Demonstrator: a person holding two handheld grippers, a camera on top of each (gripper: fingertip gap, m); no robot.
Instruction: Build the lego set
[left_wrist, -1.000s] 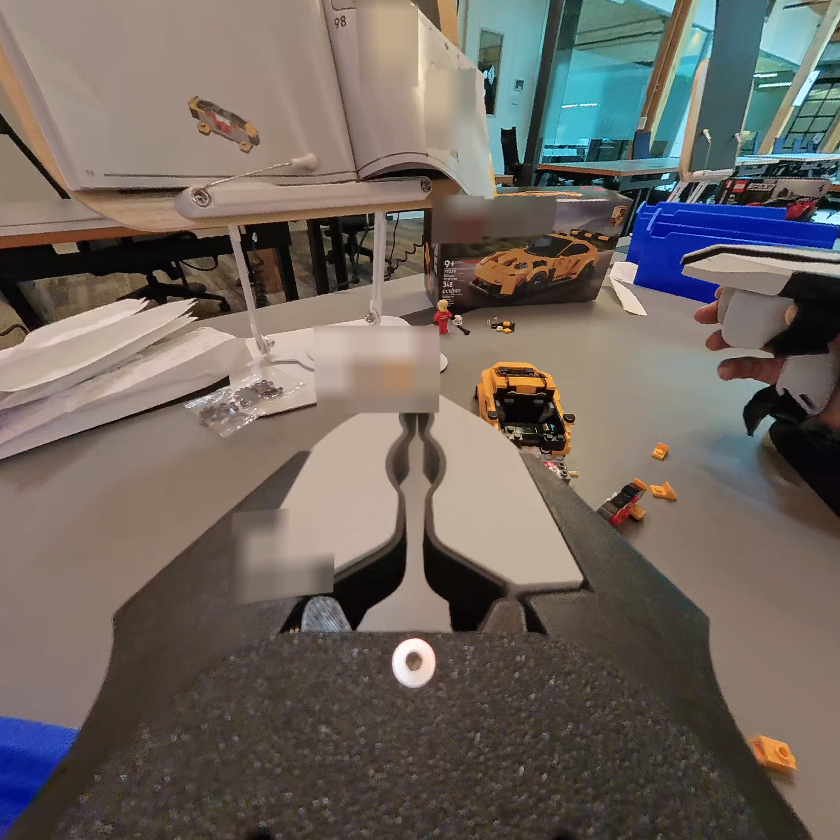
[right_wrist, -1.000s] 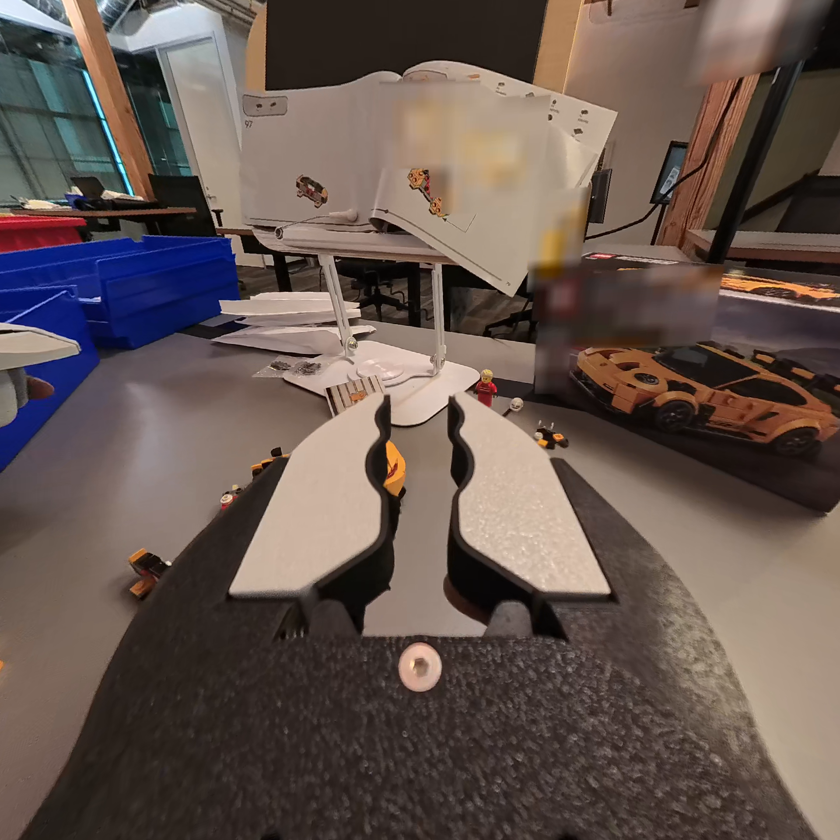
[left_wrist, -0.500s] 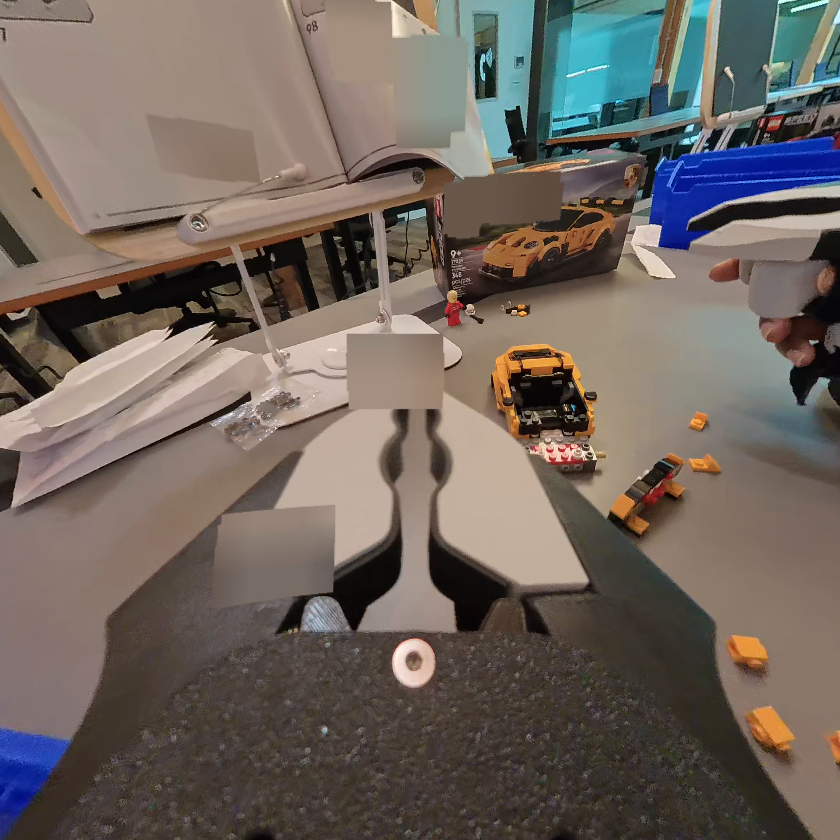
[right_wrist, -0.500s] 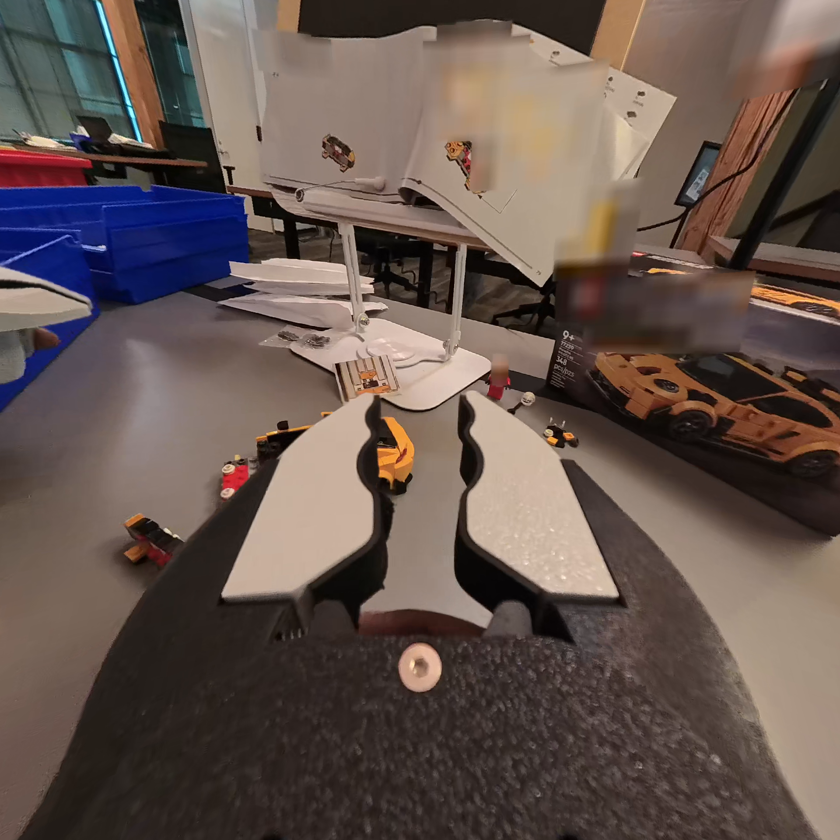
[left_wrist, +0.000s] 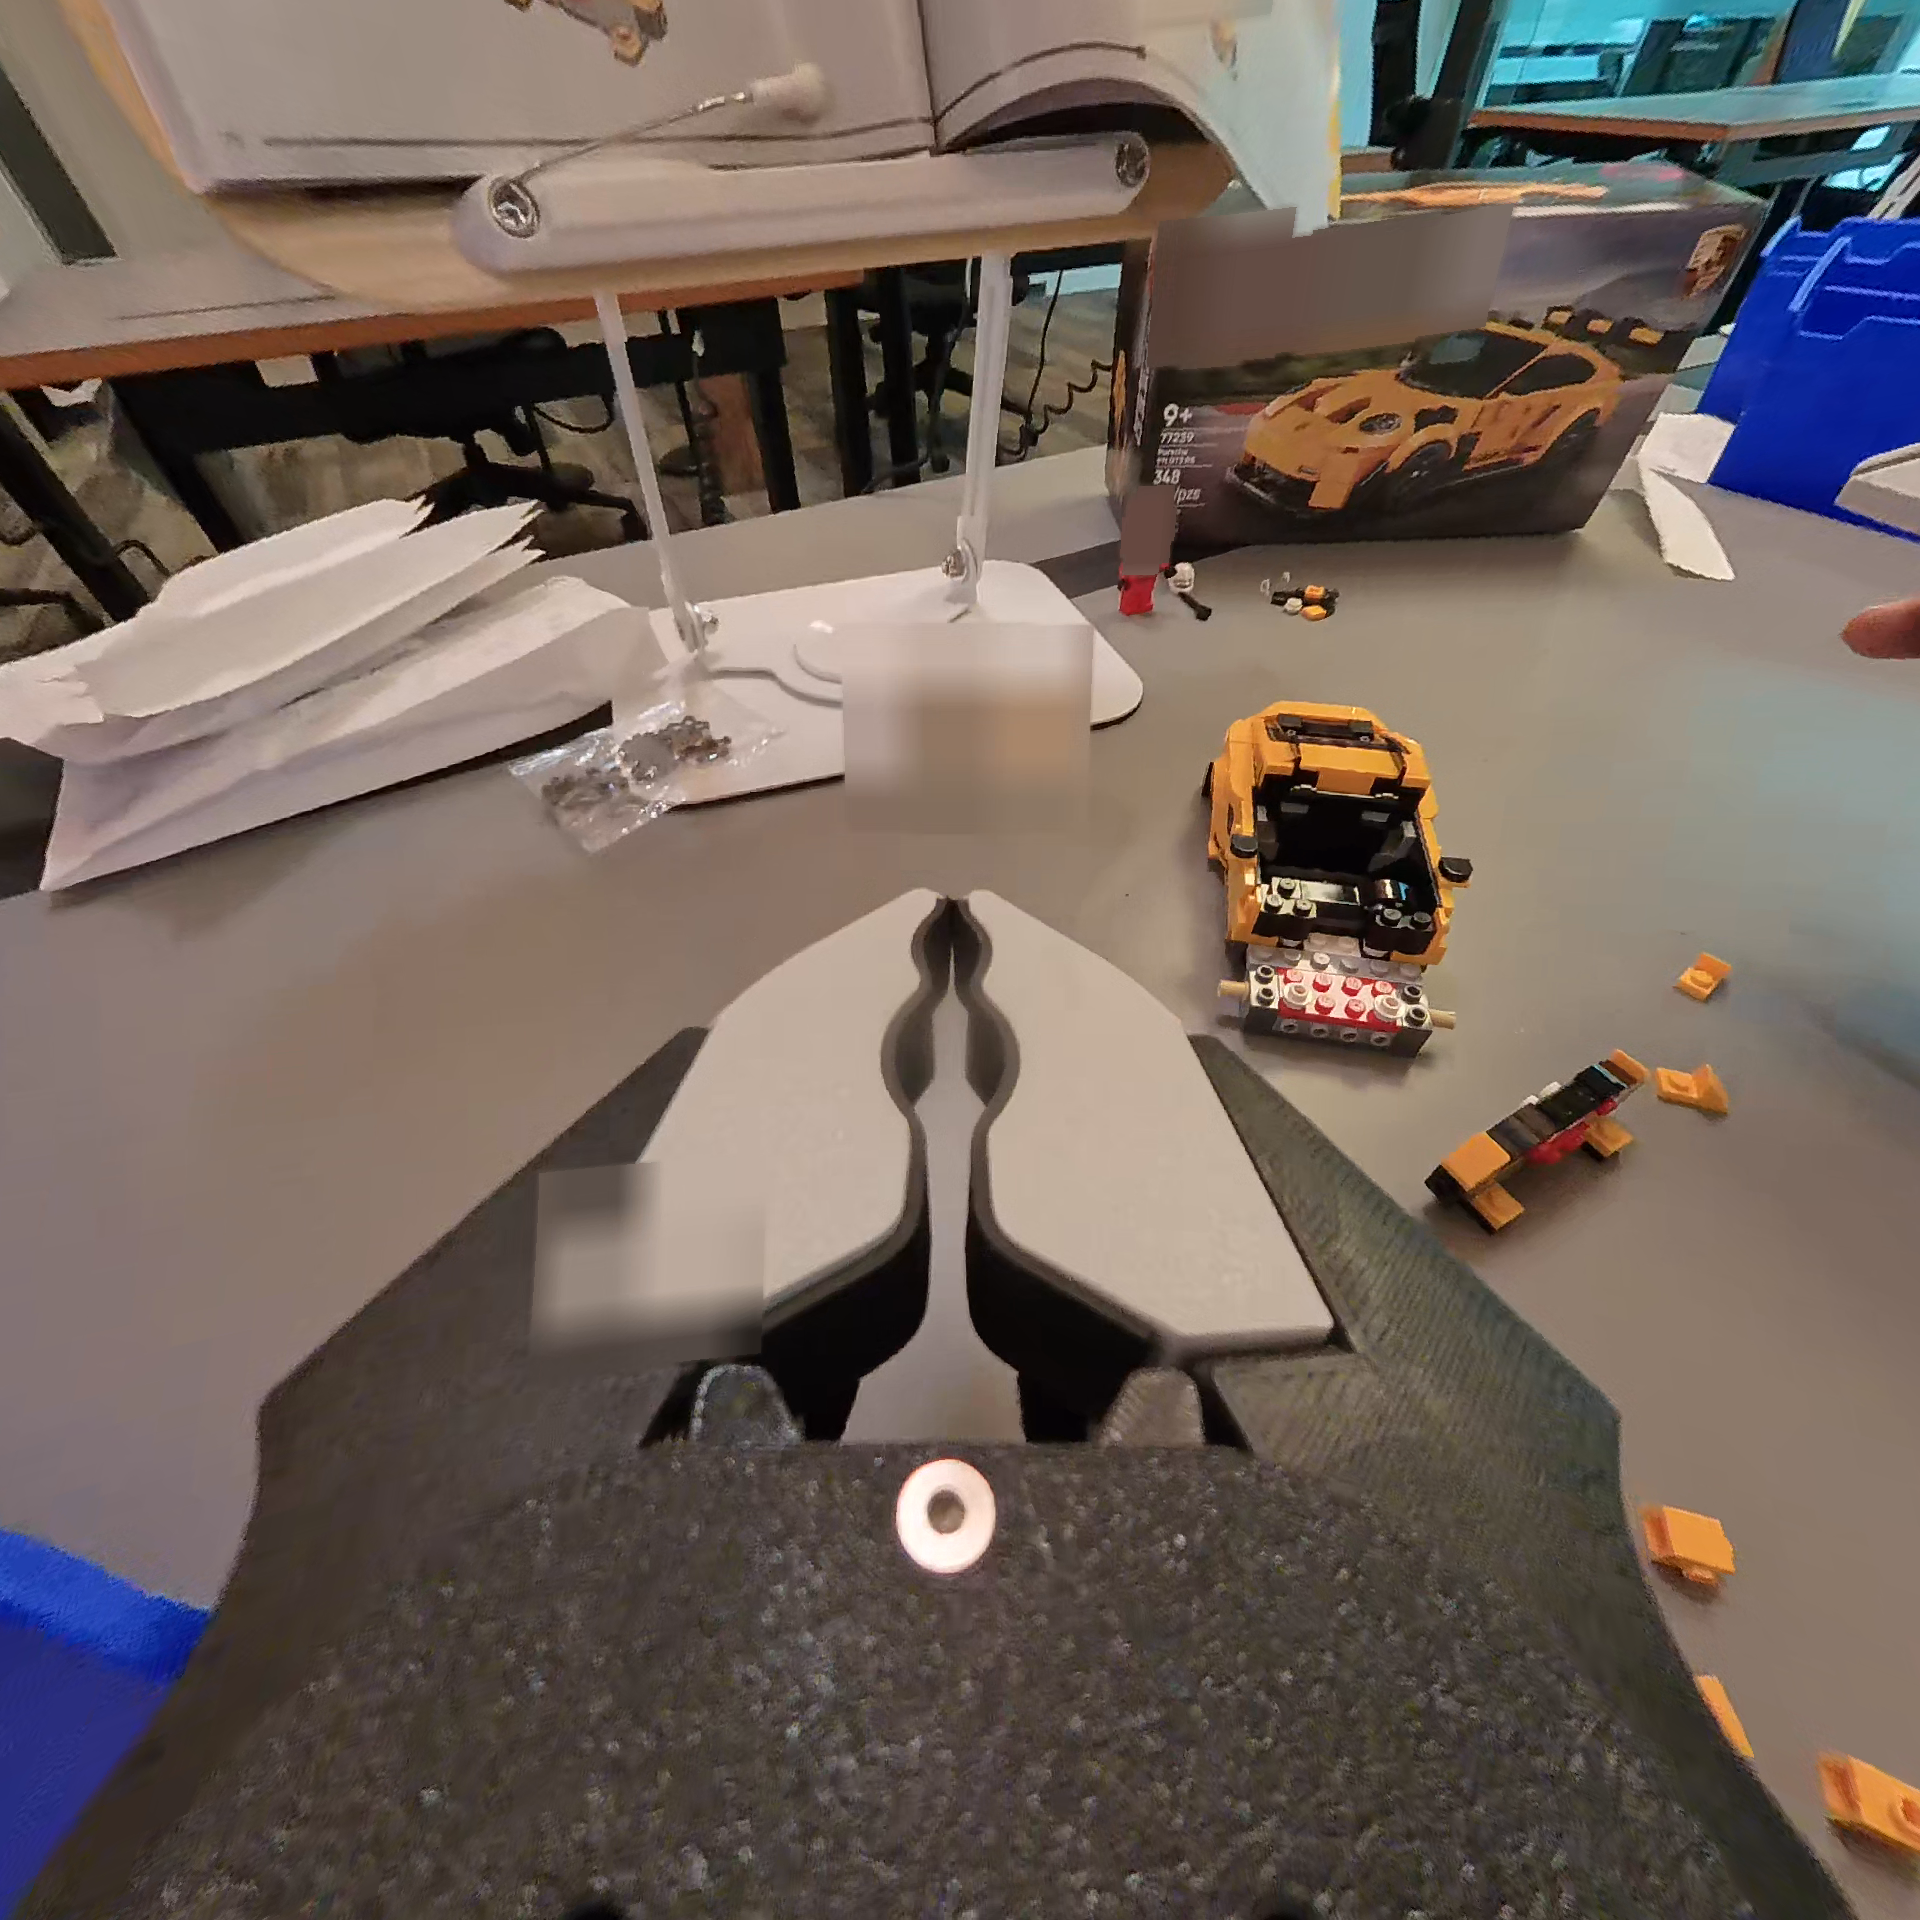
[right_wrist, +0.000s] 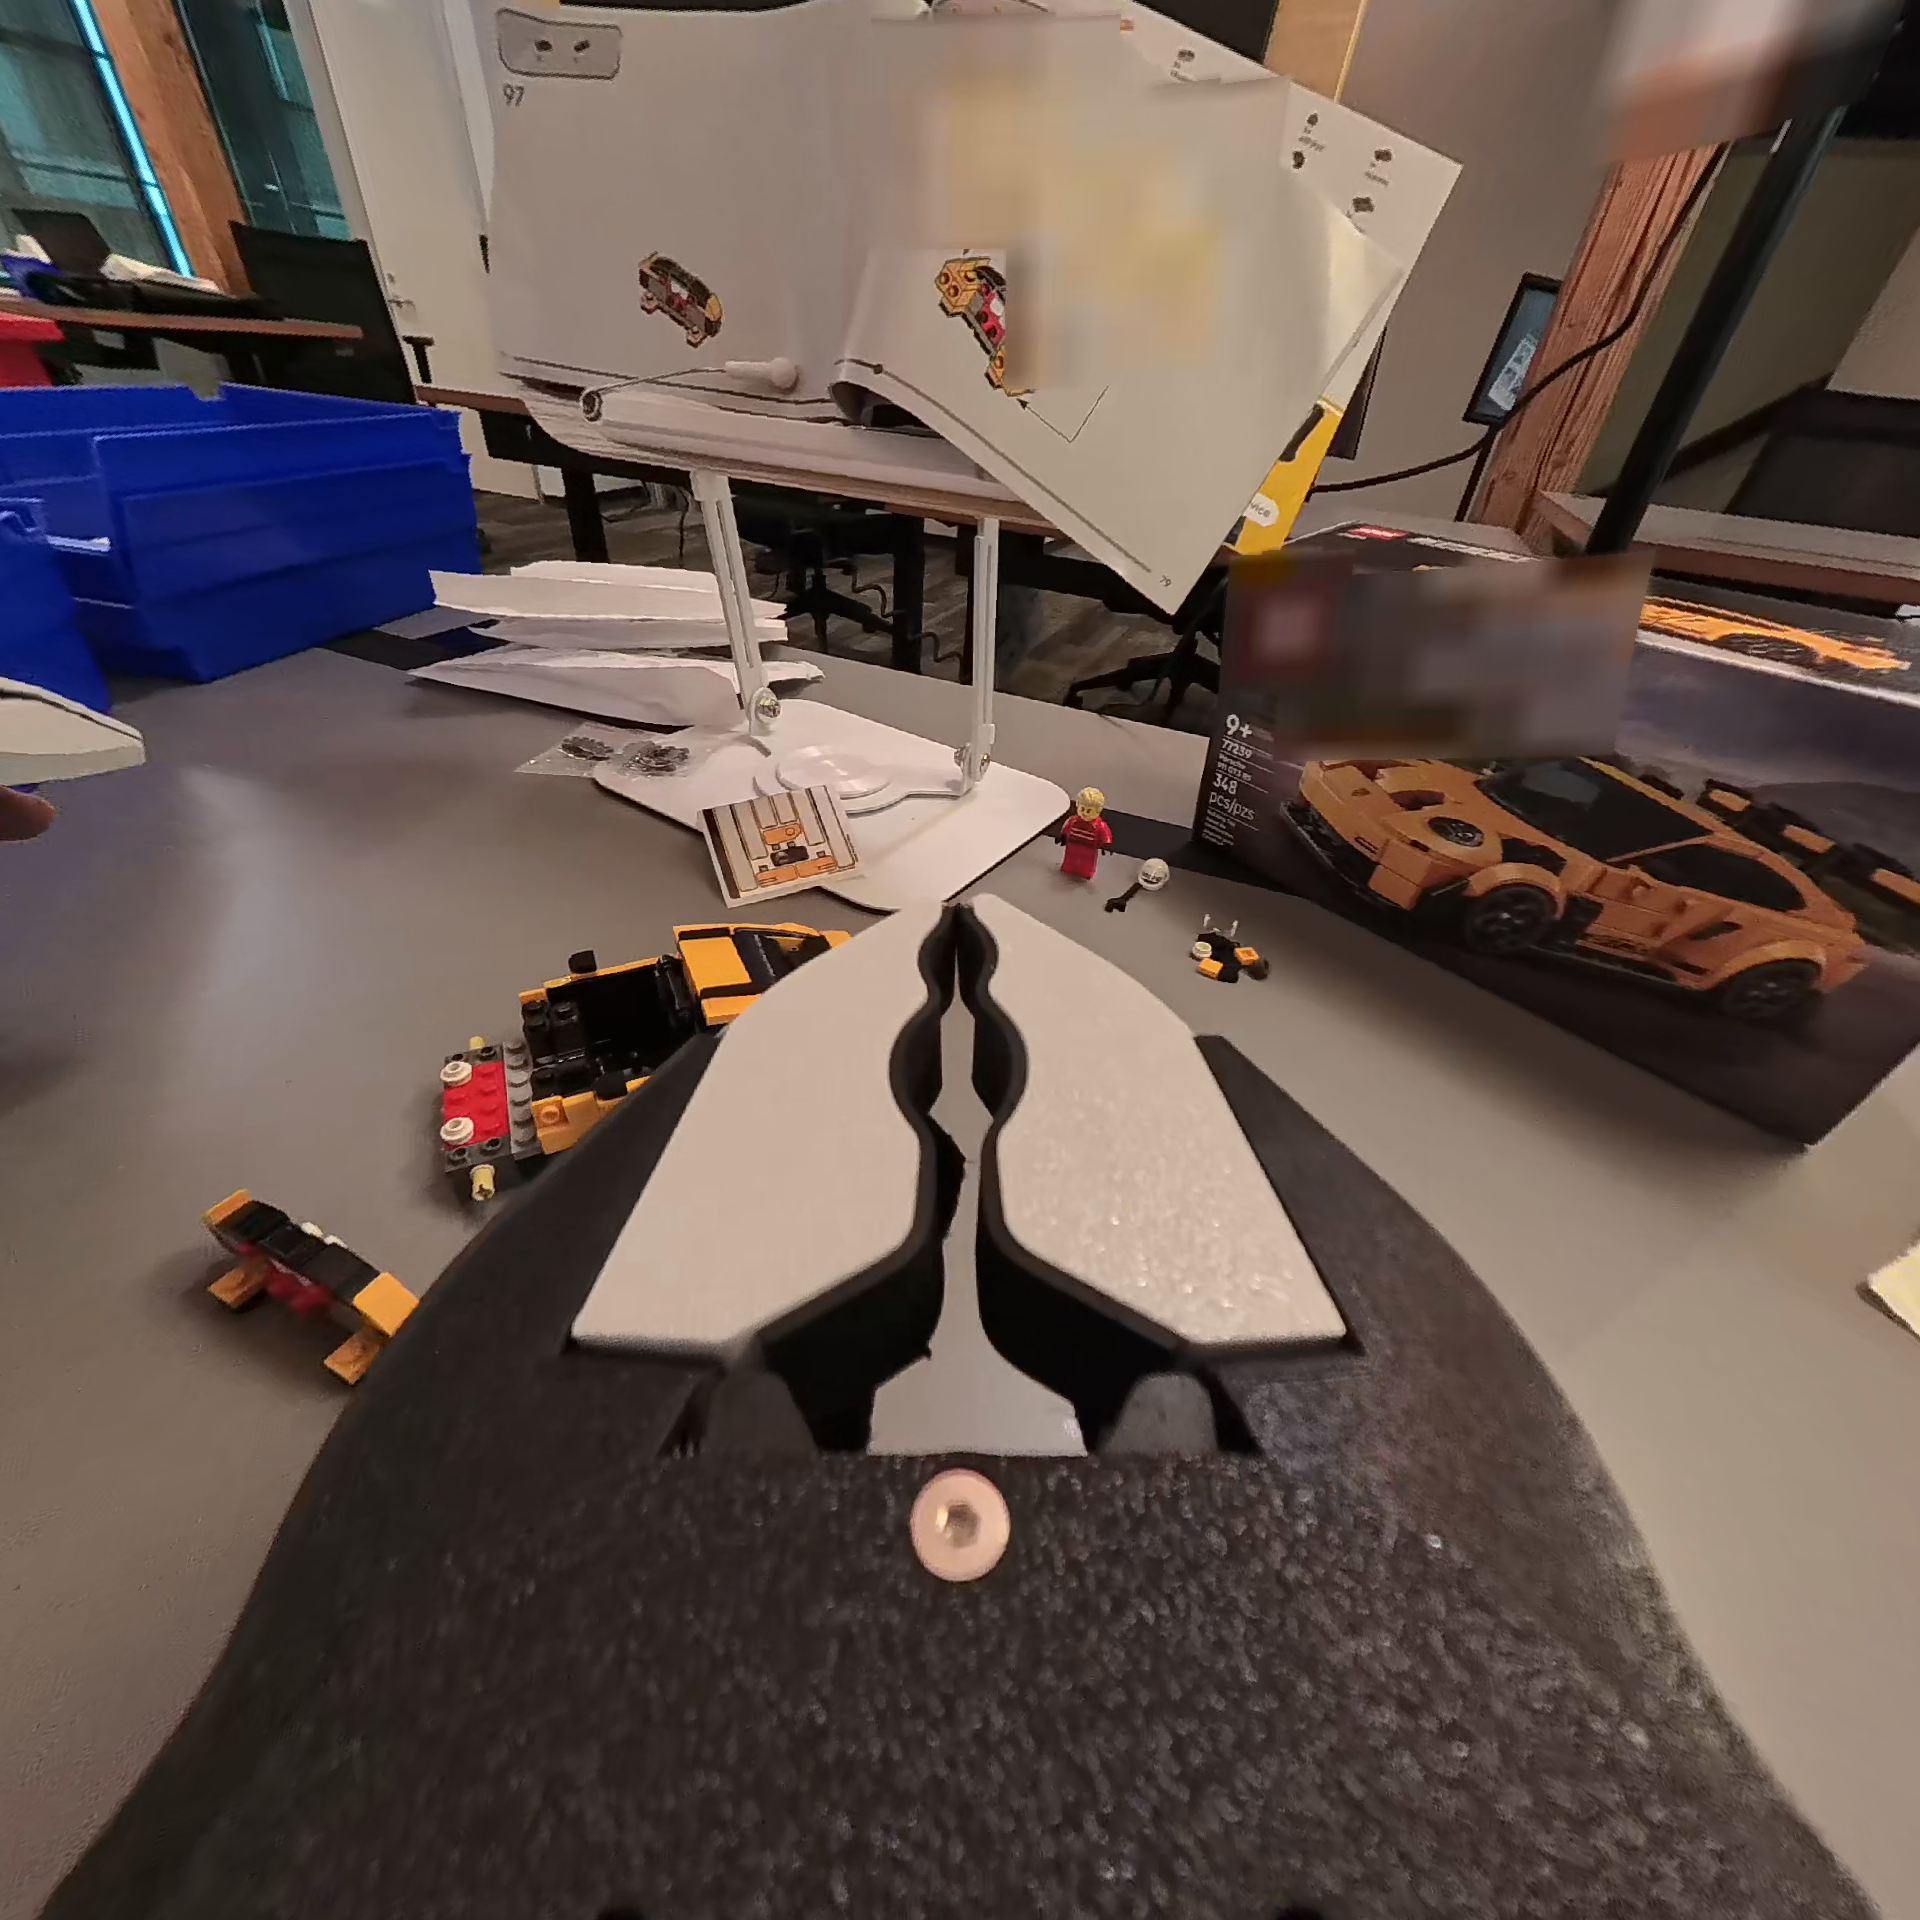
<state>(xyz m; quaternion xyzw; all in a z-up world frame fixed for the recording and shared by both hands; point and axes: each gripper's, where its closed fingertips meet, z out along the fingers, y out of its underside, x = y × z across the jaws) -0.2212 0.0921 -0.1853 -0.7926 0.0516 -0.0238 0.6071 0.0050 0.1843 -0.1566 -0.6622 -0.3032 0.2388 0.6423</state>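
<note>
Left gripper (left_wrist: 951, 914): clenched, tips meeting, holding nothing, above bare grey surface (left_wrist: 312, 1091). Right gripper (right_wrist: 954, 920): likewise clenched and empty. Part-built orange car (left_wrist: 1330, 852): ahead and right of the left gripper; ahead-left of the right gripper, partly behind its finger. Small orange-black-red subassembly (left_wrist: 1532, 1138): right of the left gripper, apart from the car. Loose orange plates (left_wrist: 1688, 1548): scattered near-right, left wrist view only. Minifigure (right_wrist: 1084, 831), sticker sheet (right_wrist: 781, 840) and open instruction booklet (right_wrist: 748, 208) pages: clear only in right wrist view. Risk, judged: either clenched gripper descending could knock the car's exposed red-studded end or scatter plates.
</note>
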